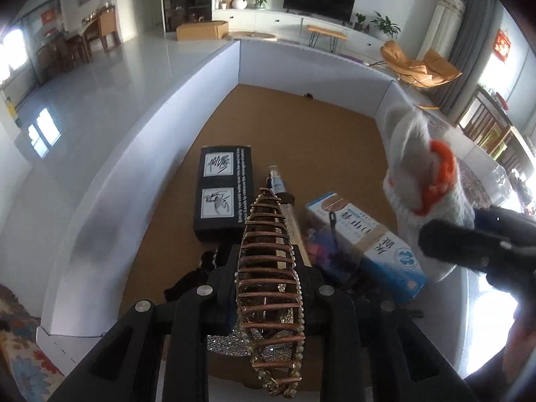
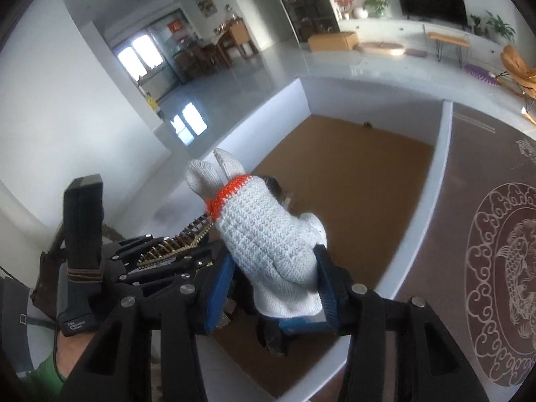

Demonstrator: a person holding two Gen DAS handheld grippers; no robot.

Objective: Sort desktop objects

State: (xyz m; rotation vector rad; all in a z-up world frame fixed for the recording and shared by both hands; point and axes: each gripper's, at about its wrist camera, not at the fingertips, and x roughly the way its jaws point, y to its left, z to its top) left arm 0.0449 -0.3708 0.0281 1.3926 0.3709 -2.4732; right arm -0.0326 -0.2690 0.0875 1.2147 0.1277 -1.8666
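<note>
Over white-walled box (image 1: pixel 160 134) with brown floor, both grippers up, each loaded. Right gripper (image 2: pixel 273 268) clamped on white knit glove (image 2: pixel 268 231), orange cuff band pointing out ahead, above box's near wall. Left gripper (image 1: pixel 268 288) squeezed tight on copper-toothed rhinestone hair clip (image 1: pixel 268 268), clip sticking up between its pads. Below in box: black calligraphy box (image 1: pixel 222 191), blue-white carton (image 1: pixel 368 241), small bottle (image 1: pixel 276 181), dark tangle beside carton, hard to make out. Clip hides things beneath it.

Copper-toothed rhinestone hair clip (image 1: pixel 268 268), clamped upright; white knit glove (image 2: pixel 268 244), orange-cuffed, held right of it.
</note>
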